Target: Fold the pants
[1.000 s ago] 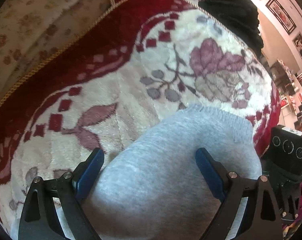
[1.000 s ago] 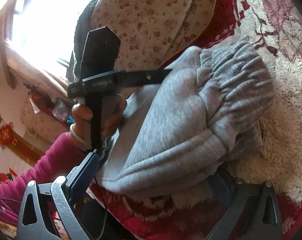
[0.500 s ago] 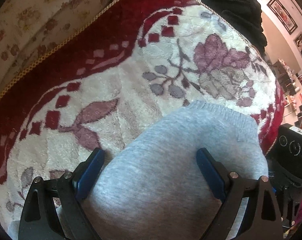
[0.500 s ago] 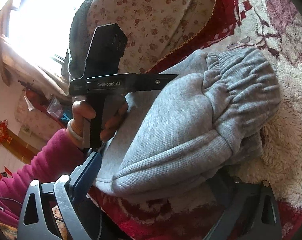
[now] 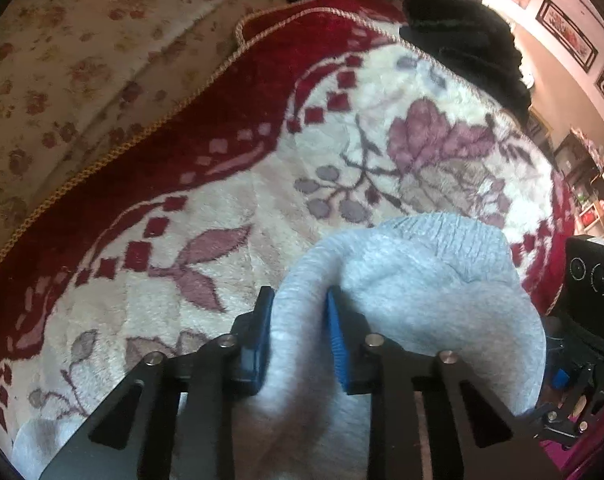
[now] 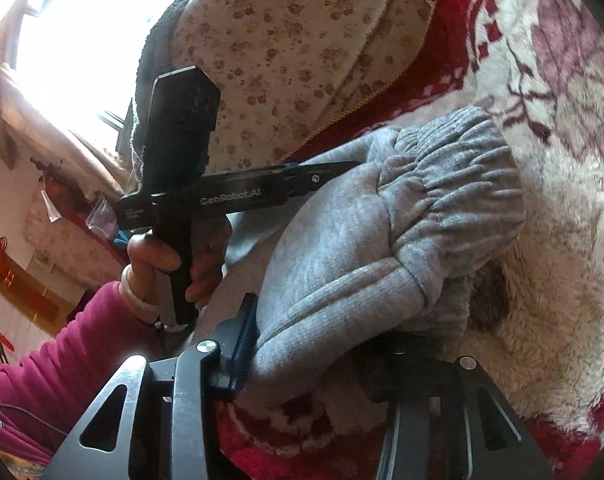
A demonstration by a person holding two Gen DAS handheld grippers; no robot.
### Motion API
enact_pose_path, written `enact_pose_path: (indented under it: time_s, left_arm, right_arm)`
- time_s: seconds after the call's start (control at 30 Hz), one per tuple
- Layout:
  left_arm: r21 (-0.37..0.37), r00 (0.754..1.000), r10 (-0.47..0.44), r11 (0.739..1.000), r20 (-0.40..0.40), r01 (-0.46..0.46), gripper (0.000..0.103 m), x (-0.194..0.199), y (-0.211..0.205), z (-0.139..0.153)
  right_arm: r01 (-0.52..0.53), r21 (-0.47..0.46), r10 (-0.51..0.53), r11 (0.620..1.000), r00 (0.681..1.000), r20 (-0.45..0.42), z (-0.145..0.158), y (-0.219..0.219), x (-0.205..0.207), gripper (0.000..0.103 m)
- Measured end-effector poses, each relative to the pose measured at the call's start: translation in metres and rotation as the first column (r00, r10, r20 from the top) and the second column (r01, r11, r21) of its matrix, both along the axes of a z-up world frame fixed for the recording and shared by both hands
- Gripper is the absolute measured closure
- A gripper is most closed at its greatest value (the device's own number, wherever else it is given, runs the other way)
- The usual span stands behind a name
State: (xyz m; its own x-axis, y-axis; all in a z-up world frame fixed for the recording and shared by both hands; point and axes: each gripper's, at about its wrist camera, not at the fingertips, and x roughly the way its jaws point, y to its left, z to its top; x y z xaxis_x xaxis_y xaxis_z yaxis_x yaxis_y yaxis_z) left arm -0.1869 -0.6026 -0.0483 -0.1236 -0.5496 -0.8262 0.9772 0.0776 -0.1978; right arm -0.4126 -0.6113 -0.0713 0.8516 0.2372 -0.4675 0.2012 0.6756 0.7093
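Note:
Grey sweatpants (image 5: pixel 422 280) lie bunched on a red and cream floral blanket (image 5: pixel 242 208). My left gripper (image 5: pixel 298 320) points down at them, its jaws closing, and the blue pads (image 5: pixel 336 344) pinch a raised ridge of grey fabric. In the right wrist view the pants (image 6: pixel 342 248) show their gathered elastic waistband (image 6: pixel 454 176). My right gripper (image 6: pixel 322 344) comes at the thick folded edge from the near side, jaws closing on it. Its left pad (image 6: pixel 244 344) presses the fabric and its right finger is hidden under the cloth.
A hand (image 6: pixel 158 256) in a pink sleeve (image 6: pixel 62 352) holds the left gripper's body (image 6: pixel 182 192). A floral cushion (image 5: pixel 62 60) runs along the blanket's far side, and a black garment (image 5: pixel 462 40) lies at its far corner. Shelves (image 5: pixel 590 200) stand beyond at right.
Both grippers stood wide around the pants and have now closed on the grey fabric. The left one has gathered a fold between its pads and tipped up slightly.

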Motion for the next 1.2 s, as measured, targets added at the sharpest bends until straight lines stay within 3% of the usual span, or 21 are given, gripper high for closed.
enact_pose_path:
  time_s: [0.43, 0.73, 0.93, 1.0, 1.1, 1.2]
  left_arm:
    - [-0.189, 0.995, 0.096, 0.977, -0.029, -0.100, 0.090, 0.020, 0.067, 0.074]
    - [-0.318, 0.961, 0.268, 0.907, -0.068, -0.275, 0.093, 0.064, 0.160, 0.119]
    - [-0.377, 0.911, 0.406, 0.833, -0.080, -0.404, 0.096, 0.096, 0.247, 0.139]
    - [-0.384, 0.890, 0.445, 0.809, -0.097, -0.446, 0.103, 0.107, 0.274, 0.139]
    - [-0.382, 0.847, 0.516, 0.762, -0.132, -0.523, 0.103, 0.124, 0.317, 0.131]
    - [-0.350, 0.787, 0.592, 0.710, -0.174, -0.611, 0.103, 0.141, 0.361, 0.109]
  right_arm:
    - [-0.102, -0.193, 0.128, 0.976, 0.983, 0.128, 0.090, 0.042, 0.033, 0.067]
    - [-0.225, -0.333, 0.290, 0.916, 0.943, 0.161, 0.145, 0.107, 0.080, 0.067]
    - [-0.321, -0.423, 0.418, 0.847, 0.895, 0.157, 0.174, 0.167, 0.120, 0.067]
    - [-0.358, -0.447, 0.461, 0.820, 0.876, 0.144, 0.178, 0.191, 0.138, 0.067]
    - [-0.420, -0.478, 0.522, 0.771, 0.847, 0.099, 0.174, 0.226, 0.165, 0.067]
    - [-0.477, -0.491, 0.570, 0.729, 0.820, 0.049, 0.161, 0.262, 0.191, 0.067]
